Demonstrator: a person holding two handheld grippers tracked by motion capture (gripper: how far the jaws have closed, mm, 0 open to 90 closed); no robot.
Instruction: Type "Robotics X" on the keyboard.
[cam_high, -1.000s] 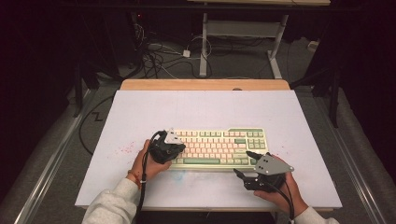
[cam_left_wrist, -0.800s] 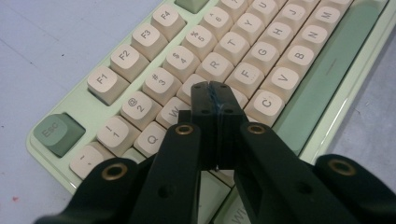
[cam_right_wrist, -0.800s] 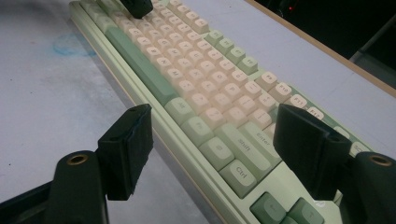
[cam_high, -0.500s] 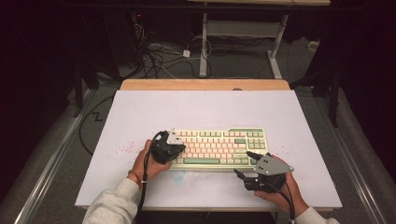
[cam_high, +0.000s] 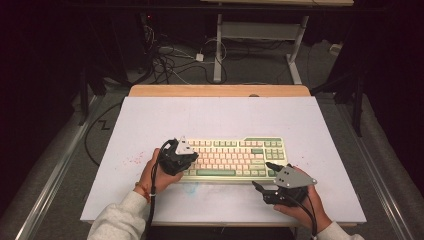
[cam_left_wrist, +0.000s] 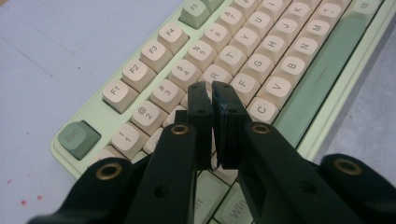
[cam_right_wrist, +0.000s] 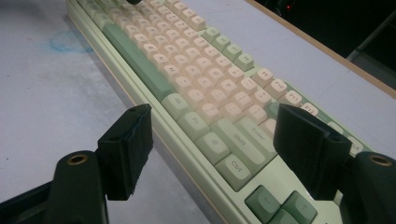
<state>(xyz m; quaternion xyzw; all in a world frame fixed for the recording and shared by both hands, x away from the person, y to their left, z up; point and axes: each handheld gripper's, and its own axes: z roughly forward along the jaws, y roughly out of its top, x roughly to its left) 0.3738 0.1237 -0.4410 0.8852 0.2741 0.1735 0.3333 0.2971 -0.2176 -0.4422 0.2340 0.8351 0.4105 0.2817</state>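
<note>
In the high view, the keyboard (cam_high: 232, 157) lies on the desk (cam_high: 150, 120), the left gripper (cam_high: 184, 156) over its left end. The left gripper view shows its jaws nearly together above the keys. In the right gripper view, the right gripper (cam_right_wrist: 224, 140) gapes wide at the keyboard's right end.
</note>
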